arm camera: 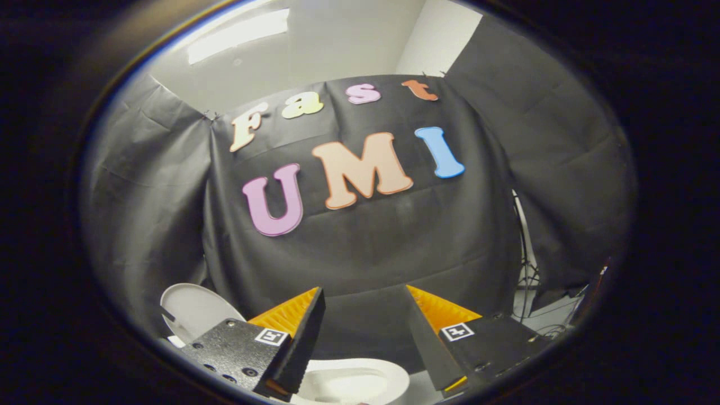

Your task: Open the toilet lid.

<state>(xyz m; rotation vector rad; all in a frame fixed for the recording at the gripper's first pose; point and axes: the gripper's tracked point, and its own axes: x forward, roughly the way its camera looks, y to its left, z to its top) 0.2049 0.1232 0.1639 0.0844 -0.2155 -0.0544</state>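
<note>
My gripper is open, with a wide gap between its fingers and nothing held; only the black cloth wall shows through the gap. A white rounded toilet lid stands up beside and behind the left finger, partly hidden by it. Low between the fingers, close under them, lies the white curved rim of the toilet seat, with the finger bases cutting off both ends. Neither finger touches the lid or the seat.
The black cloth wall hangs straight ahead and wraps round both sides. Cables and a thin stand sit past the right finger, by a pale strip of floor. A white ceiling with a light panel is overhead.
</note>
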